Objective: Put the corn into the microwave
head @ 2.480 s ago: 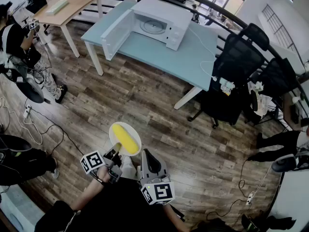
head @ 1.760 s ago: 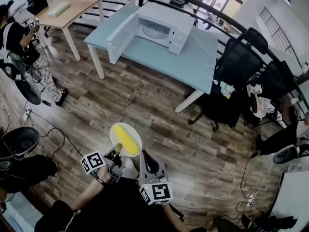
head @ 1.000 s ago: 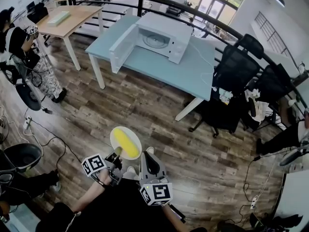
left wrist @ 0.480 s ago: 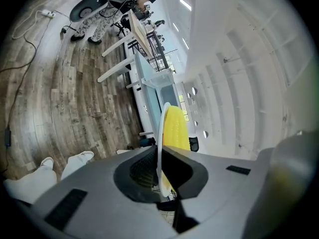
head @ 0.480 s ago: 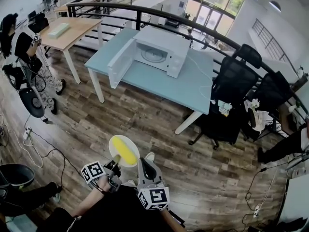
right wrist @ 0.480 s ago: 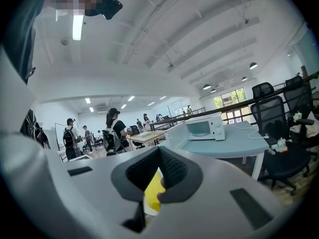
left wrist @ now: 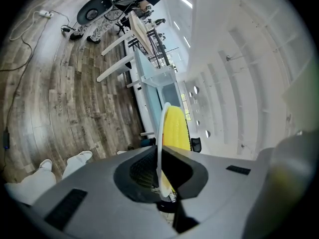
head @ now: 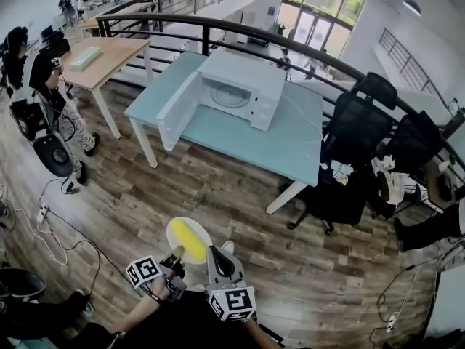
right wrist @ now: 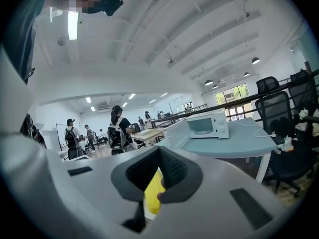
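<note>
Yellow corn on round white plate, left gripper clamping its 7 o'clock rim, right gripper its 4 o'clock rim, open white microwave on blue table at 12 o'clock, wooden floor between

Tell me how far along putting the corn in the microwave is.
Done: the microwave door stands open and the corn lies on the plate. In hand: the left hand-held gripper pinches the plate's rim, over the floor, well short of the table. Left: reach the table and set the corn inside.
</note>
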`<state>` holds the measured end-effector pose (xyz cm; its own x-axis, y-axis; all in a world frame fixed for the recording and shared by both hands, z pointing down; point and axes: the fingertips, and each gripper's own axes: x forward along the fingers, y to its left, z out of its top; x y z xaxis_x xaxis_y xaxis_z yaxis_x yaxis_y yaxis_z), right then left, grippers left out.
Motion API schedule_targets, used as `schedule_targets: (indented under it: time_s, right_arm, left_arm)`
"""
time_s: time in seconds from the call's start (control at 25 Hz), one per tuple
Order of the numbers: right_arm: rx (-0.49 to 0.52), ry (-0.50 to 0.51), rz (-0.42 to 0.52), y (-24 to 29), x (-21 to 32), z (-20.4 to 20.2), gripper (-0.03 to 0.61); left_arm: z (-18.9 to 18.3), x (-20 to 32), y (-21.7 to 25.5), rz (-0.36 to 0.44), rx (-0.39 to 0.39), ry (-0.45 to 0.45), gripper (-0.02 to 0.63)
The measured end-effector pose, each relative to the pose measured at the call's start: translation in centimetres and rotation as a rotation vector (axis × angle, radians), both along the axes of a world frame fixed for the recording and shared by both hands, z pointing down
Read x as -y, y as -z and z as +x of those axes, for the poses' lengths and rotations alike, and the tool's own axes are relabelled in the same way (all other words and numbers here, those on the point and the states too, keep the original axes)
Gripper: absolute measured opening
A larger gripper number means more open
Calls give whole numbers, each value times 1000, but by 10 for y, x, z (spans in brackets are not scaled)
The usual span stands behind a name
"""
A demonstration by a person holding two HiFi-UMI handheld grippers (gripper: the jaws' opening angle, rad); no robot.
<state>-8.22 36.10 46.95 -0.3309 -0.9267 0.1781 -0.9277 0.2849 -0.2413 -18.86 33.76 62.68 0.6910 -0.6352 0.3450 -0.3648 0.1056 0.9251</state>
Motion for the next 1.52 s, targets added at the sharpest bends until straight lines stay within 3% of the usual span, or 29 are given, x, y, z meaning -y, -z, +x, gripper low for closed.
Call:
schedule_targets:
  time_s: [0.6,1.52]
  right_arm:
    - [0,32,5,6,76,36,9]
    - [21,138,36,11,206,113,9]
  left_arm:
    - [25,69,3,-25,-3,64,18]
    - [97,184,10,-23,-11,190,18]
